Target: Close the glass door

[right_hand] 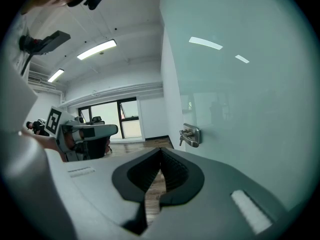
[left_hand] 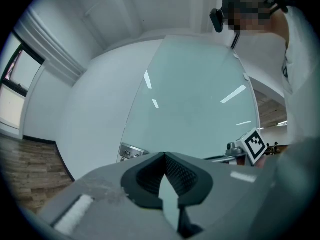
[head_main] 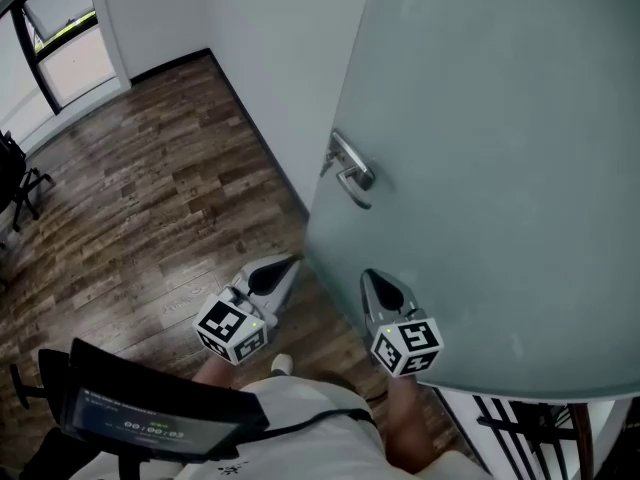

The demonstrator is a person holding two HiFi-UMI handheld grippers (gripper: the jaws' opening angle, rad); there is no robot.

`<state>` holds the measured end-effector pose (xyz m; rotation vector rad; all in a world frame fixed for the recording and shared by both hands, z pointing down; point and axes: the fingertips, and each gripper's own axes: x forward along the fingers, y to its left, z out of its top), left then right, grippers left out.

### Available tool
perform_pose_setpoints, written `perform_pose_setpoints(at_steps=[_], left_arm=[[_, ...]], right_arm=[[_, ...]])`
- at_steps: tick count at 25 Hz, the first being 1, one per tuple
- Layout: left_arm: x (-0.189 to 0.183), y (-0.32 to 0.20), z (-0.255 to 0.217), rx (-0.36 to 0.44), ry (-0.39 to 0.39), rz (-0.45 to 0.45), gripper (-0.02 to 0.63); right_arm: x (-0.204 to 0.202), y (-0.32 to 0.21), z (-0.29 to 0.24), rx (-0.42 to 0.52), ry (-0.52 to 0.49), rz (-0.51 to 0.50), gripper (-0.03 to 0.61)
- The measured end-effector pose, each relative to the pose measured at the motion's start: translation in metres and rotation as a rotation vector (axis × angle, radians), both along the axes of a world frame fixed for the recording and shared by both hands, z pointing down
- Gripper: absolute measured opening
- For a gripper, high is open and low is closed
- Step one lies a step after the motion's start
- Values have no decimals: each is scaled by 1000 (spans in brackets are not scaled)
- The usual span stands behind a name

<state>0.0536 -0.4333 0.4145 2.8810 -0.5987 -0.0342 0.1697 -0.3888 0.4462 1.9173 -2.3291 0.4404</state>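
The right gripper [head_main: 374, 280], jaws together and empty, points its tip at the near face of the frosted glass door [head_main: 500, 148], below the lever handle [head_main: 352, 174]. Contact cannot be confirmed. The left gripper [head_main: 288, 264], also closed on nothing, sits just left of the door edge. Probable hazards: the tip skids on the smooth glass, or the left gripper is trapped between door edge and wall [head_main: 270, 58].

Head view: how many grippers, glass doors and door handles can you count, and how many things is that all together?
grippers: 2 (left gripper, right gripper)
glass door: 1
door handle: 1
total: 4
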Motion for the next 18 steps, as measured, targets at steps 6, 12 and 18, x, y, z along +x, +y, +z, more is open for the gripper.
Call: perform_pose_setpoints(at_steps=[6, 12, 18], left_arm=[[2, -3, 7, -21, 1, -10, 1], [6, -9, 8, -26, -9, -48, 0], [21, -14, 10, -31, -31, -73, 2]], right_arm=[[4, -13, 7, -11, 9, -11, 9], [23, -43, 9, -14, 88, -23, 9], [41, -83, 17, -32, 234, -77, 18]])
